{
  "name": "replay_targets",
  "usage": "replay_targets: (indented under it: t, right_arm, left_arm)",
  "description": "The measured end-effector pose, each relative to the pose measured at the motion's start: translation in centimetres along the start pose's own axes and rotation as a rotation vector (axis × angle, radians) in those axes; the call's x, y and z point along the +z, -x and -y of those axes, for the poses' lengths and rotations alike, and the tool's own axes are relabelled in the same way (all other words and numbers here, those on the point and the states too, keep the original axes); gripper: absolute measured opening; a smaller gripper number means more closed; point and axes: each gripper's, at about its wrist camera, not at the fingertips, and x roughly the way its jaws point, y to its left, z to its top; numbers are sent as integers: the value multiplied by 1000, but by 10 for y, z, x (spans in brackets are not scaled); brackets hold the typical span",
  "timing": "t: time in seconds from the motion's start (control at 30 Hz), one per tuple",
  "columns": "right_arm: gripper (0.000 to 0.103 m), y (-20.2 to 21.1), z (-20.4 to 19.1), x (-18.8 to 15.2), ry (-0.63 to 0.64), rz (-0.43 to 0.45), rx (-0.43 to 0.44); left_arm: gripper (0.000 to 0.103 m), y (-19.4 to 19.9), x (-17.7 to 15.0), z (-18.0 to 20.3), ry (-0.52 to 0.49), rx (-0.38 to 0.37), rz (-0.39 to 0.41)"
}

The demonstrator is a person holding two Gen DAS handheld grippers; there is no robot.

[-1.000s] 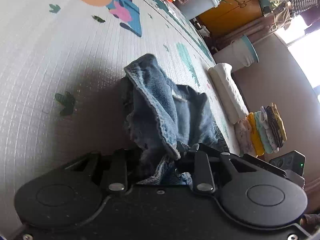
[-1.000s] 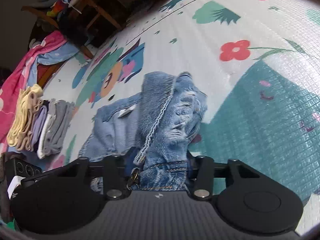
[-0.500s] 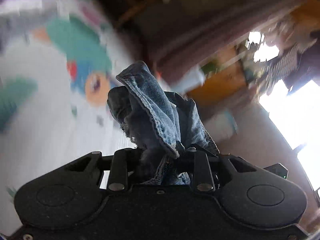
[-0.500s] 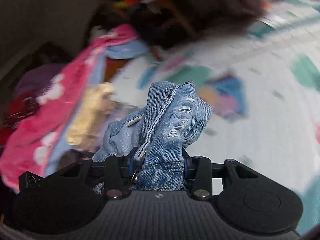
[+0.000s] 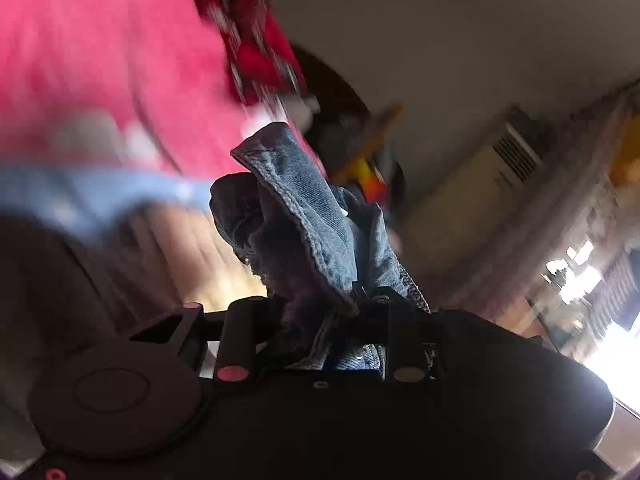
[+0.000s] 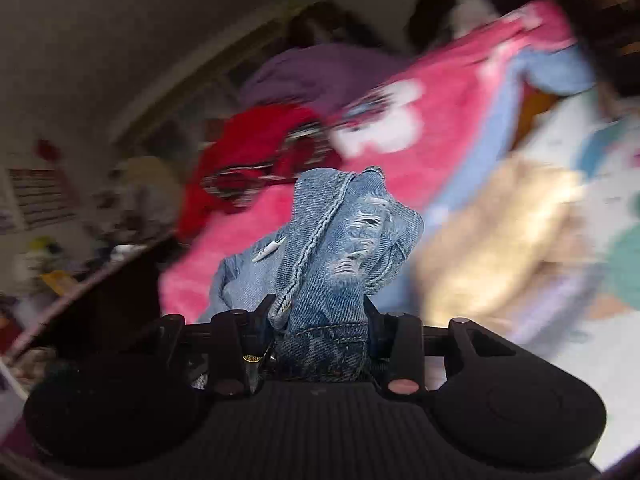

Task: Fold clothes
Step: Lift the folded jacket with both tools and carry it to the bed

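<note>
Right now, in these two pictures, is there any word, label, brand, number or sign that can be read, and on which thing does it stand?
No text can be read.
Denim garment: no printed label shows; the small white tag on it is blank or too small to read.
Wall sheet with dark rows: too blurred to read.
Pink cloth: white shapes only, blurred, no letters.

No readable text, labels or brands — perhaps lost to blur, both views smeared

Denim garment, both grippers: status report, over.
Left gripper shut on denim garment. Right gripper shut on it too. Background blurred; nothing seen blocking.
</note>
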Motion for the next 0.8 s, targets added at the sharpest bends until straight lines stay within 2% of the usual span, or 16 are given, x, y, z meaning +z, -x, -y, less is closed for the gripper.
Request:
replay_targets:
  t: [0.1, 0.17, 0.2, 0.23, 0.27, 0.3, 0.33, 0.37, 0.43, 0.5, 0.6, 0.73, 0.8]
  right_arm:
    - [43, -47, -5, 0, -37, -25, 98]
    - [48, -80, 4, -13, -42, -84, 50]
    - [54, -97, 11, -24, -35, -139, -27]
    - [58, -115, 19, -41, -19, -225, -164]
    - [61, -133, 27, -58, -2, -310, -302]
    - [62, -145, 31, -74, 33, -369, -409]
    - [64, -143, 29, -85, 71, -359, -437]
    - [65, -134, 26, -87, 59, -306, -422]
    - [65, -114, 20, -89, 38, -200, -395]
    - [68, -91, 12, -85, 19, -108, -390]
    - [71, -63, 7, -77, -38, -58, -388]
    - [74, -22, 4, -77, -110, 0, -410]
    - [74, 0, 6, -76, -117, 2, -432]
  left_arm:
    - [27, 13, 19, -20, -1, 87, 54]
    - [30, 10, 14, -47, 26, 194, 43]
    - [34, 4, 6, -66, 61, 263, 24]
    - [44, -5, -7, -87, 91, 353, -23]
    - [45, -15, -21, -109, 128, 442, -95]
    - [48, -16, -33, -126, 191, 464, -119]
    - [51, -10, -40, -130, 226, 450, -96]
    - [51, -5, -42, -122, 186, 448, -66]
    - [64, 3, -44, -105, 98, 458, -8]
    - [68, 10, -41, -103, 133, 485, 45]
    - [73, 19, -26, -99, 163, 534, 112]
    - [74, 25, -14, -79, 138, 500, 159]
    - [74, 31, -11, -70, 129, 479, 158]
